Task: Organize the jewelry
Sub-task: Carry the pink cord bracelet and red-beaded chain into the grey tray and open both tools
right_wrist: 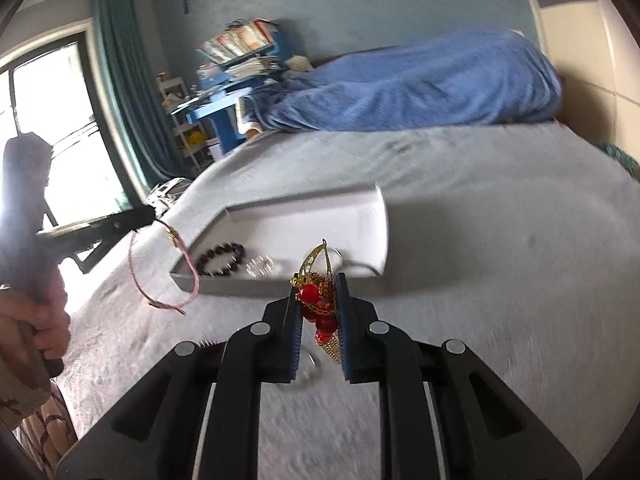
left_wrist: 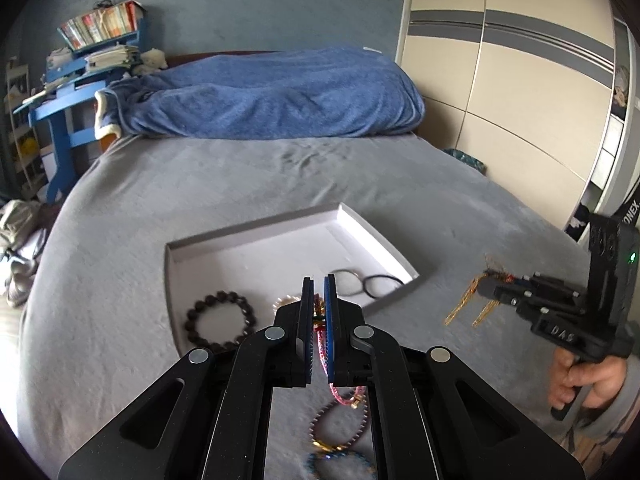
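Note:
A shallow white tray (left_wrist: 352,220) lies on the grey bed; it also shows in the right wrist view (right_wrist: 372,236). In it lie a dark bead bracelet (left_wrist: 219,323), a pearl bracelet (left_wrist: 285,301) and two dark rings (left_wrist: 366,283). My left gripper (left_wrist: 319,284) is shut on a pink cord bracelet (left_wrist: 324,354), which hangs from it in the right wrist view (right_wrist: 188,270), just short of the tray's near edge. My right gripper (right_wrist: 318,280) is shut on a gold earring with red beads (right_wrist: 316,304), held above the bed in front of the tray; its gold tassels (left_wrist: 468,304) dangle in the left wrist view.
More bracelets (left_wrist: 340,428) lie on the grey sheet (left_wrist: 120,280) below my left gripper. A clear ring (right_wrist: 308,372) lies under my right gripper. A blue blanket (left_wrist: 280,92) is heaped at the bed's far end. A wardrobe (left_wrist: 500,80) stands right, a blue desk (left_wrist: 72,108) left.

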Action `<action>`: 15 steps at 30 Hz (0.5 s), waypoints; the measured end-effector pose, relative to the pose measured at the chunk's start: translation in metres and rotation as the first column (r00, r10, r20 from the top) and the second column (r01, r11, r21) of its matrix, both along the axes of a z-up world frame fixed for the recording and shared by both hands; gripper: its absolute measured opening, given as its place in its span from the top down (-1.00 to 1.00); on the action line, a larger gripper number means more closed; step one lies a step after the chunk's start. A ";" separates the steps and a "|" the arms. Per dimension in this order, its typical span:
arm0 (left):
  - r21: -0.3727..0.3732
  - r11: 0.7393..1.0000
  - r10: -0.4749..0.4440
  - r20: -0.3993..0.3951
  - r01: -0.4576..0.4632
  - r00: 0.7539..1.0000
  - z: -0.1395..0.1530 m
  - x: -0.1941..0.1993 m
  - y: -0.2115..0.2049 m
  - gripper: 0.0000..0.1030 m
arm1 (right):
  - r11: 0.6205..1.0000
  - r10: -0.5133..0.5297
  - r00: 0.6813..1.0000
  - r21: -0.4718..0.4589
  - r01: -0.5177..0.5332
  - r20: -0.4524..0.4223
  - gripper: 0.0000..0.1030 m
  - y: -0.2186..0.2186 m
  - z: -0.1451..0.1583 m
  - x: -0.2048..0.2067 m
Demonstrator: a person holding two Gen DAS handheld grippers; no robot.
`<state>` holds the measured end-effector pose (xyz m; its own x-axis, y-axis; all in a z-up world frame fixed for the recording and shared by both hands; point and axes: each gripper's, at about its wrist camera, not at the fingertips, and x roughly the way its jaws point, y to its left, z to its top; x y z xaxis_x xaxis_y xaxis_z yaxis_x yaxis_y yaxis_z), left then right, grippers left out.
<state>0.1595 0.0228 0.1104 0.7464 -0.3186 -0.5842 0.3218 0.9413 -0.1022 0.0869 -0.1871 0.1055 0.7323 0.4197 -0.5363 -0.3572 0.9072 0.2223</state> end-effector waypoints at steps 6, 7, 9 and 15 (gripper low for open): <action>0.001 1.000 -0.003 0.016 0.003 1.000 0.013 0.023 0.007 0.89 | 0.997 0.072 0.997 -0.008 -0.072 0.035 0.71 0.026 0.036 0.039; -0.003 1.000 -0.004 0.017 0.004 1.000 0.016 0.029 0.008 0.89 | 0.997 0.079 0.996 -0.004 -0.079 0.032 0.71 0.029 0.039 0.045; -0.004 1.000 -0.007 0.019 0.007 1.000 0.021 0.041 0.009 0.89 | 0.996 0.094 0.995 -0.005 -0.094 0.026 0.71 0.036 0.043 0.060; 0.007 1.000 -0.011 0.013 0.011 1.000 0.026 0.082 0.007 0.89 | 0.992 0.123 0.992 -0.026 -0.123 -0.019 0.71 0.058 0.042 0.111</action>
